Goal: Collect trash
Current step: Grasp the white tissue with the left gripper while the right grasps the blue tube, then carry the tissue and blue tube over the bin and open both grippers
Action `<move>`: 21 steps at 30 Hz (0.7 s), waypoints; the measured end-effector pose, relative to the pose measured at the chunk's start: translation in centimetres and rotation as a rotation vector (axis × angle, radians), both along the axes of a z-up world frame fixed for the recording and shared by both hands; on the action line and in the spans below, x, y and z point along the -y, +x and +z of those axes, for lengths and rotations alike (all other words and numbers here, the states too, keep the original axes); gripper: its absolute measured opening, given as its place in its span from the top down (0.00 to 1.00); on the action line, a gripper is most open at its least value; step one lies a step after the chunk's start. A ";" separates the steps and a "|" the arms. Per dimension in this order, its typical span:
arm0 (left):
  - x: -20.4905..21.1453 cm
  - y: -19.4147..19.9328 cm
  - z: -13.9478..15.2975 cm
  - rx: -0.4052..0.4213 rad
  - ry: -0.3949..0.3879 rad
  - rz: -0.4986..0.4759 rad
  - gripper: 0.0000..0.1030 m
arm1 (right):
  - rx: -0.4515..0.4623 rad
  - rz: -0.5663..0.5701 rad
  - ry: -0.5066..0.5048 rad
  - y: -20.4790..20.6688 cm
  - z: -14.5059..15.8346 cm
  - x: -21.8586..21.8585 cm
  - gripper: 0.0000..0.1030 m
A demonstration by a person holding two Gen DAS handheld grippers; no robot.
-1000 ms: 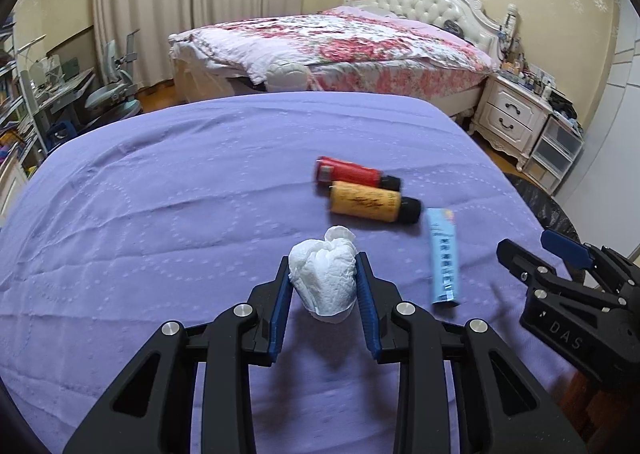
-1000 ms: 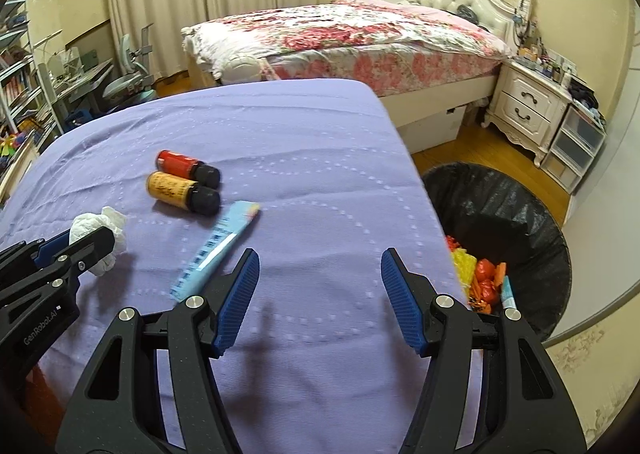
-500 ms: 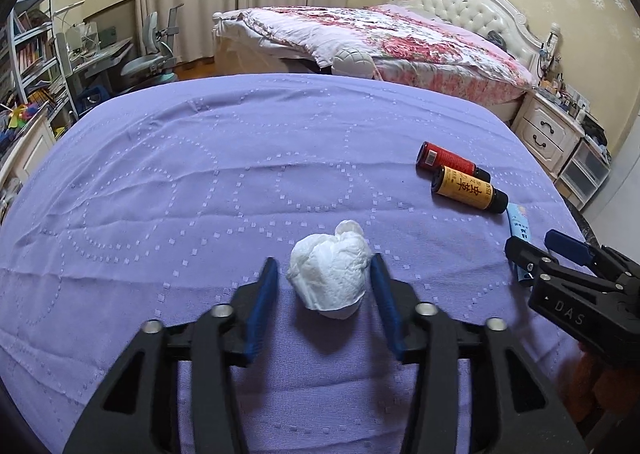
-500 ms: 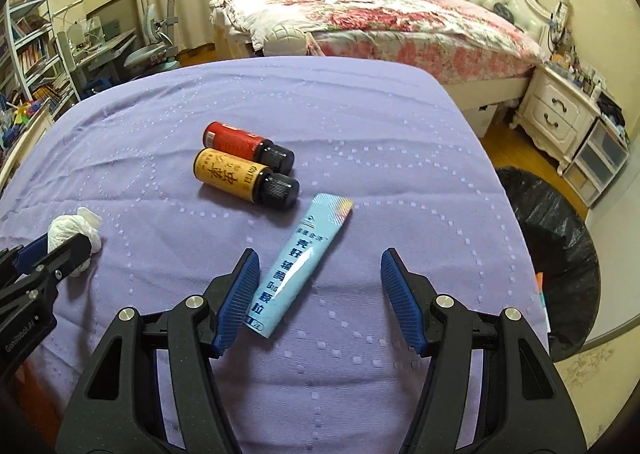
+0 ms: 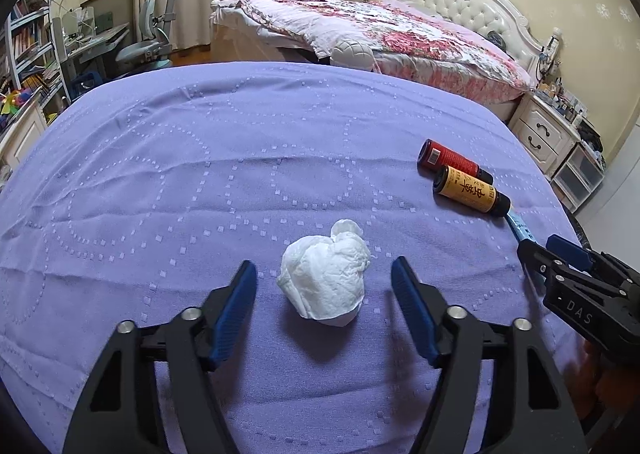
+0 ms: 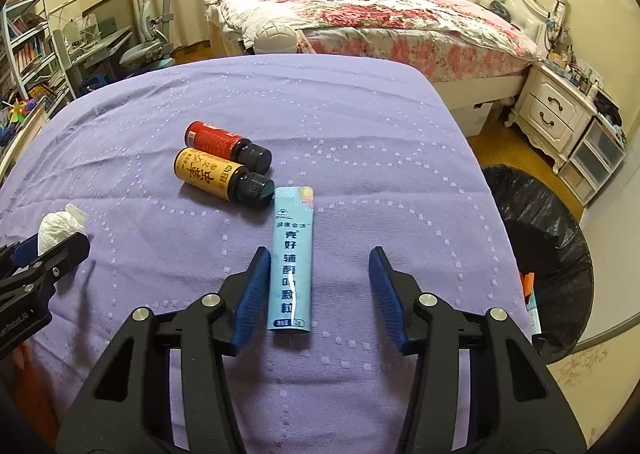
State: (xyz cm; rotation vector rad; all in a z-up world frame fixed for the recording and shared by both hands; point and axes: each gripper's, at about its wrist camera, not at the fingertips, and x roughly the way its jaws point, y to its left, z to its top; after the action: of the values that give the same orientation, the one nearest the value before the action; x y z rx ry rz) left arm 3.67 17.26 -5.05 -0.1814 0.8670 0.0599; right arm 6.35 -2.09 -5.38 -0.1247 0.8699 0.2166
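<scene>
The purple-clothed worktop (image 6: 360, 125) carries four pieces of trash, and the yellow-labelled bottle (image 6: 222, 178) serves as the marker for the rest. It lies on its side with its black cap toward the sachet; the red-labelled bottle (image 6: 226, 143) lies touching it on the far side, parallel to it. A light-blue sachet (image 6: 291, 260) printed with dark characters lies flat just beside the yellow bottle's cap and runs from there toward the camera. A crumpled white tissue (image 5: 324, 280) sits well apart from the yellow bottle, nearer the front of the worktop on the bottles' base side.

The left gripper (image 5: 324, 312) hangs over the tissue; its jaws are opening, the tissue lies between them on the cloth, and neither blue pad touches it. The right gripper (image 6: 316, 294) sits over the near half of the sachet; its jaws are closing, the sachet lies between them close to the left pad, and a clear gap remains on the right side.

Off the worktop's edge, on the sachet's side of the yellow bottle, stands a bin lined with a black bag (image 6: 544, 238), with some colourful trash visible inside.
</scene>
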 end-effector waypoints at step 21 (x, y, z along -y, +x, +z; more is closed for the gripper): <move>1.0 -0.3 0.0 0.012 0.065 -0.010 0.69 | 0.006 0.020 0.032 -1.5 0.1 1.1 0.81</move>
State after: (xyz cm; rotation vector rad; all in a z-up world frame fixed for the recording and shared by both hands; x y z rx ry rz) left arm 3.37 16.27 -5.02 -0.1164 0.8529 0.0778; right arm 4.88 -3.20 -5.31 -0.1047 0.8591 0.2488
